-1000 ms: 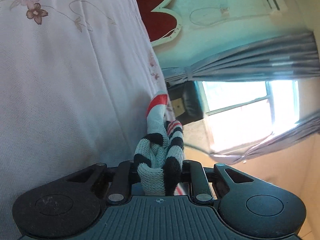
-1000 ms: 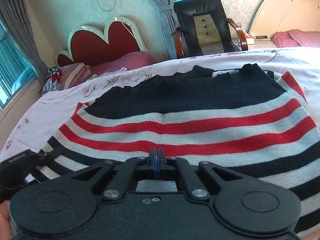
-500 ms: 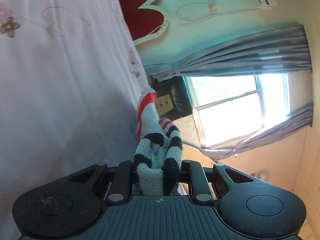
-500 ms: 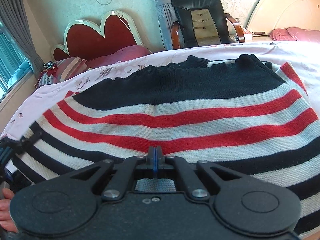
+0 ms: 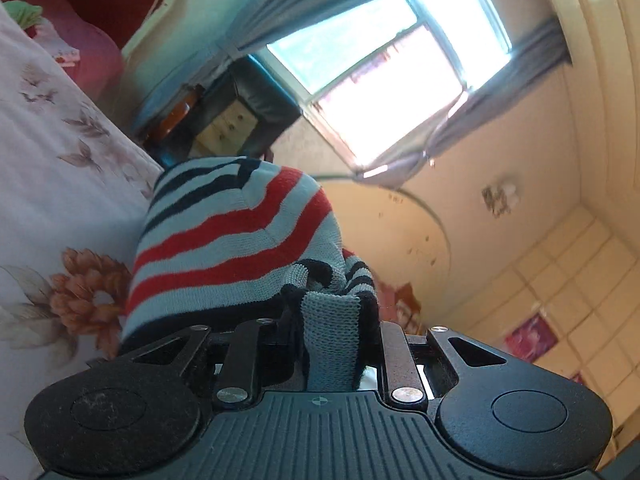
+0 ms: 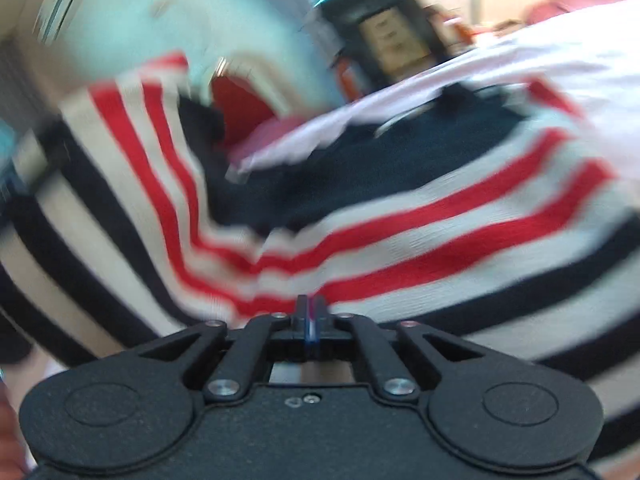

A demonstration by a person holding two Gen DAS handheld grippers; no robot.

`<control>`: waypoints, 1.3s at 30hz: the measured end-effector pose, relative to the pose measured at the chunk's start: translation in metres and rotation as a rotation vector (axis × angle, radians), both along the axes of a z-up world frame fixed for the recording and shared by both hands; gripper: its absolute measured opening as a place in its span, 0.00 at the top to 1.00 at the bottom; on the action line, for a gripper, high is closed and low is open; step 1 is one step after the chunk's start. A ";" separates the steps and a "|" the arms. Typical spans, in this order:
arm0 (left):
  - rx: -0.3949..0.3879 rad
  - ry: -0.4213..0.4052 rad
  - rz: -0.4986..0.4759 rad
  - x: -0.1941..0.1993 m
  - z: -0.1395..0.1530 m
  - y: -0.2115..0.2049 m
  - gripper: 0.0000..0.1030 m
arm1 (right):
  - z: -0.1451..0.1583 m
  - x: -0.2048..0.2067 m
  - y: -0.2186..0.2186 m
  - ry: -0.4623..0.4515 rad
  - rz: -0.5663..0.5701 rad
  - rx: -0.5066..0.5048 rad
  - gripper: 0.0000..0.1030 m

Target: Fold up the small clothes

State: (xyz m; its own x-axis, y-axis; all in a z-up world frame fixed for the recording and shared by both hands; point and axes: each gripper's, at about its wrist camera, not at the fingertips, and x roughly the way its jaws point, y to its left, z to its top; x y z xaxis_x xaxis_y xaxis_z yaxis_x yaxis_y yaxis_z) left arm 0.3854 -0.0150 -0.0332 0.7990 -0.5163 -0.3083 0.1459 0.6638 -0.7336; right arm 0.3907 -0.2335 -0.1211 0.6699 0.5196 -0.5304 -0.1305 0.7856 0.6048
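Observation:
A knitted sweater (image 5: 232,240) with red, black and pale stripes is the garment in hand. My left gripper (image 5: 330,320) is shut on a bunched edge of it and holds that side up off the bed sheet (image 5: 60,184). In the blurred right wrist view the sweater (image 6: 440,248) lies spread on the sheet (image 6: 560,52), with its left part (image 6: 132,152) lifted and swinging over. My right gripper (image 6: 310,312) sits at the near hem. Its jaws are opening, though they look almost closed, with a thin sliver of knit between them.
A black padded chair (image 5: 240,112) stands past the bed under a bright window (image 5: 392,72) with grey curtains. A red heart-shaped headboard (image 5: 132,12) and pink pillows lie at the bed's far end. A hand shows at the lower left edge (image 6: 6,432).
My left gripper has risen and rolled with the sweater edge, so more of the striped knit now hangs in front of it. The sweater's left side has lifted in the right wrist view, which is now blurred.

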 end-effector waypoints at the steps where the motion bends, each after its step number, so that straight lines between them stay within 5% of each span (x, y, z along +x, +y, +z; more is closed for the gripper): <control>1: 0.038 0.019 -0.034 0.004 -0.003 -0.019 0.82 | 0.002 -0.005 -0.021 0.002 -0.049 0.044 0.75; 4: 0.160 0.121 -0.133 0.015 -0.029 -0.075 0.75 | 0.001 -0.018 -0.089 0.044 -0.166 0.170 0.59; 6: 0.267 0.176 -0.165 0.014 -0.043 -0.106 0.60 | -0.001 -0.023 -0.126 0.074 -0.196 0.255 0.53; 7: 0.311 0.135 -0.164 0.008 -0.041 -0.116 0.52 | -0.001 -0.025 -0.140 0.085 -0.194 0.302 0.53; 8: 0.313 0.104 -0.186 0.000 -0.034 -0.121 0.34 | -0.001 -0.027 -0.151 0.091 -0.195 0.333 0.50; 9: 0.290 0.088 -0.212 -0.008 -0.024 -0.122 0.29 | 0.001 -0.028 -0.159 0.092 -0.198 0.350 0.45; 13: 0.273 -0.004 -0.226 -0.039 0.023 -0.094 0.29 | 0.007 -0.029 -0.171 0.086 -0.167 0.392 0.40; 16: 0.384 -0.012 -0.086 -0.039 0.032 -0.042 0.29 | 0.009 -0.020 -0.158 0.121 -0.106 0.389 0.39; 18: 0.469 0.055 0.005 -0.033 0.024 -0.012 0.29 | 0.008 -0.014 -0.145 0.137 -0.061 0.375 0.39; 23: 0.529 0.194 0.017 -0.016 -0.016 0.019 0.29 | 0.015 -0.002 -0.114 0.181 -0.013 0.281 0.38; 25: 0.455 0.208 0.007 -0.020 -0.029 0.019 0.29 | 0.020 0.002 -0.101 0.207 0.008 0.214 0.37; 29: 0.472 0.207 -0.005 -0.011 -0.045 -0.008 0.29 | 0.031 0.011 -0.076 0.199 0.017 -0.010 0.36; 32: 0.468 0.203 -0.013 -0.003 -0.048 -0.011 0.29 | 0.035 0.012 -0.061 0.164 0.047 -0.088 0.34; 35: 0.479 0.158 0.001 -0.005 -0.037 -0.003 0.29 | 0.035 0.014 -0.041 0.103 0.089 -0.240 0.67; 39: 0.479 0.112 0.022 -0.004 -0.023 0.007 0.30 | 0.053 -0.011 -0.025 -0.131 0.155 -0.408 0.78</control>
